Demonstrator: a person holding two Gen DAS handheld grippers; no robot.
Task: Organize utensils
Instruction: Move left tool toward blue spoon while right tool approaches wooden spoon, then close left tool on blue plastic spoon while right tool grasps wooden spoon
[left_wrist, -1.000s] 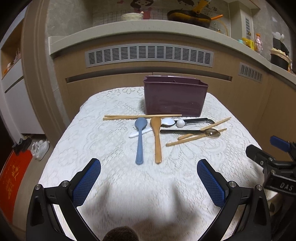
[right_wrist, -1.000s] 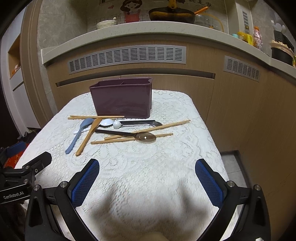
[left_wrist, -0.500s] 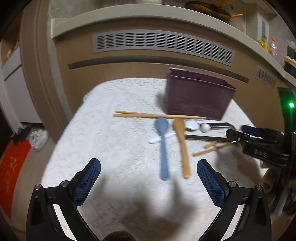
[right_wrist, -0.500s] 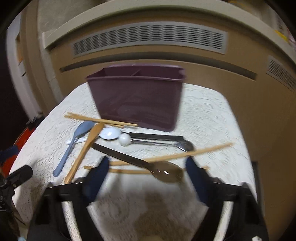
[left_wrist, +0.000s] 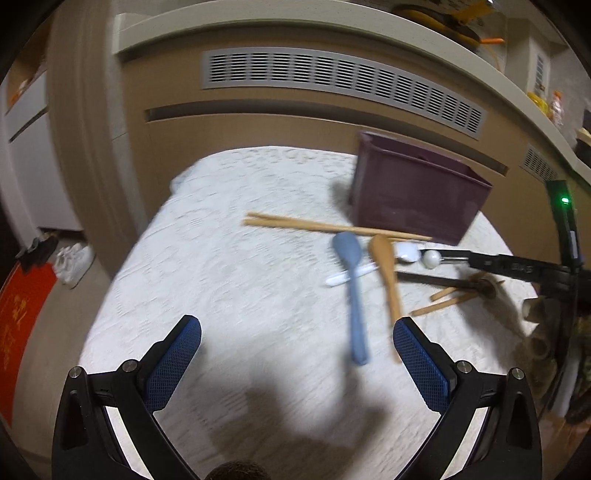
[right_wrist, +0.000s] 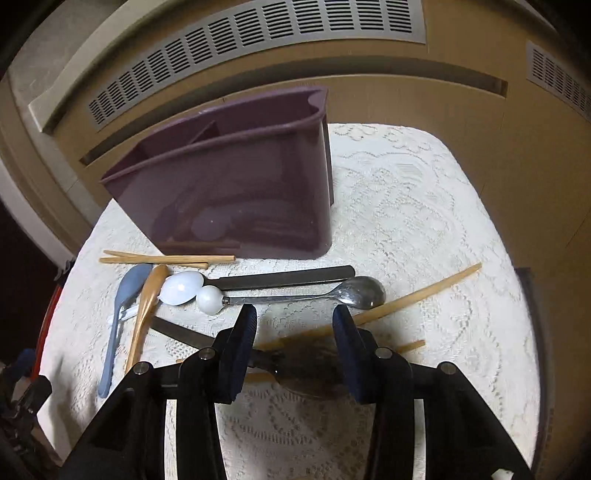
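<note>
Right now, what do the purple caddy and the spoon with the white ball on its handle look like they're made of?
The purple caddy looks like glossy molded plastic: its front wall mirrors the utensils. The ball-handled spoon looks like polished metal, grey and reflective; its white ball could be ceramic or plastic.

A tan curved counter (left_wrist: 258, 125) with grey vent grilles (left_wrist: 332, 77) rises behind the lace-covered table (left_wrist: 221, 280).

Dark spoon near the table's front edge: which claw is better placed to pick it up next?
Right. The right claw is open and straddles the dark spoon, whose bowl lies between its fingers. The left claw hangs open over bare tablecloth, well away from that spoon.
</note>
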